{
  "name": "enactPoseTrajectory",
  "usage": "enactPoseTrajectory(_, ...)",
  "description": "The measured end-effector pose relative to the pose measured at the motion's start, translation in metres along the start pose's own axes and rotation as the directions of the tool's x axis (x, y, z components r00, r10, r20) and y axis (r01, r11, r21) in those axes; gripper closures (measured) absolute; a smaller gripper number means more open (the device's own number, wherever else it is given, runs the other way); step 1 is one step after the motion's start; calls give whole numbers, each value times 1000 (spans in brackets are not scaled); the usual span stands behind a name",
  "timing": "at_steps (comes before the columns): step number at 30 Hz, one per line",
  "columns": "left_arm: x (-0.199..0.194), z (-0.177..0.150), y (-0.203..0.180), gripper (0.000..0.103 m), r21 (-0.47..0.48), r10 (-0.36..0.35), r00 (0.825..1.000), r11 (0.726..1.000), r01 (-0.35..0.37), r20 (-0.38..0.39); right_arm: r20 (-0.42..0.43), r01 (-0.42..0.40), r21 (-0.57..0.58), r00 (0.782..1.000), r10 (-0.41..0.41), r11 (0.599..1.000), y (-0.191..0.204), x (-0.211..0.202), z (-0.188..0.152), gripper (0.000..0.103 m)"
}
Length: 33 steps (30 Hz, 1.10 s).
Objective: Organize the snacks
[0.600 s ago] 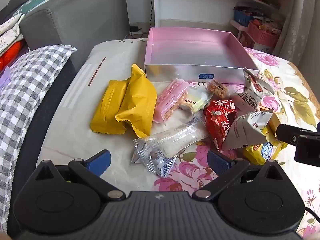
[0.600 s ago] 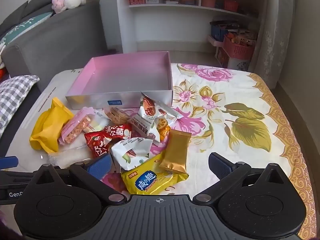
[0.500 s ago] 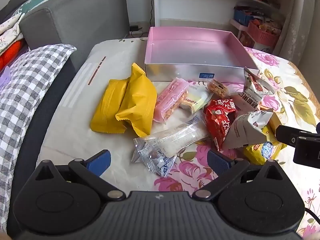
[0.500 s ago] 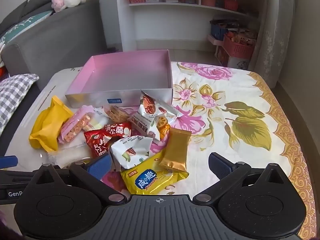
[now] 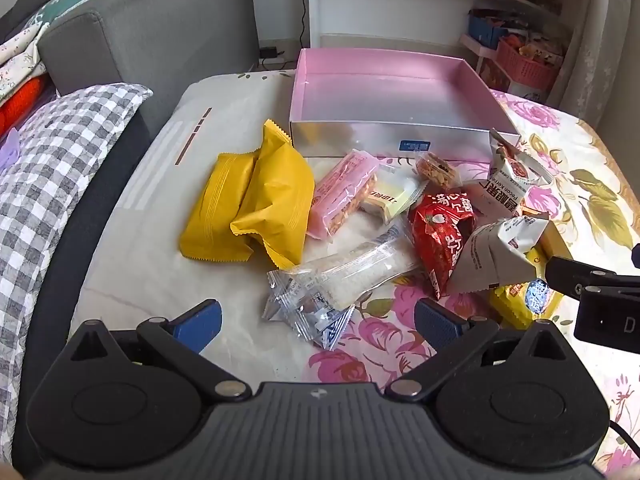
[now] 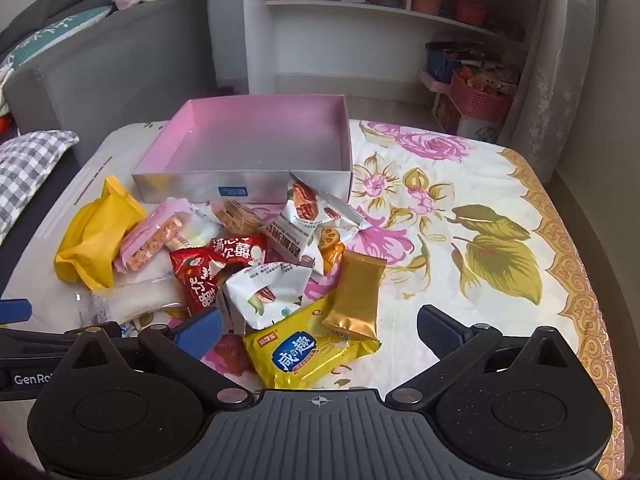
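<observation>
Assorted wrapped snacks (image 6: 248, 264) lie heaped on the flowered cloth just before an empty pink-lined box (image 6: 256, 136).

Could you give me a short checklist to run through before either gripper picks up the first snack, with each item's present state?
1. Left gripper open, nothing between its pads: ok.
2. Right gripper open, holding nothing: ok.
3. Pink box has room to receive snacks: ok, it looks empty.
4. A snack lies free for an easy first grasp: ok, the clear packet lies just ahead of the left gripper with no other snack on top of it.
5. Pile is untangled: not ok, the gold packet overlaps the yellow packet, and others overlap.
6. Grippers clear of each other: cannot tell, they hover close together.
</observation>
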<state>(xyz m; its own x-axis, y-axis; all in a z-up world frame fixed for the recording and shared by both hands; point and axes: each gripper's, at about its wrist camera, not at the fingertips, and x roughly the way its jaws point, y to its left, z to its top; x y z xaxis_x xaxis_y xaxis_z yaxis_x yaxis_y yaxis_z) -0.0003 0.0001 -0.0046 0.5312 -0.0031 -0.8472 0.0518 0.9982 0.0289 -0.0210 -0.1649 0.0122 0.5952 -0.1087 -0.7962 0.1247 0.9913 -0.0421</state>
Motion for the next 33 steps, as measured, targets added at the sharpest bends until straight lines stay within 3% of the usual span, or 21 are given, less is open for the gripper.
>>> enactPoseTrajectory(33,1,0,1,0,-6,-3,1000,1000,3,-7,-14,-2,-4,1000,2,1000,2,3,-1,0)
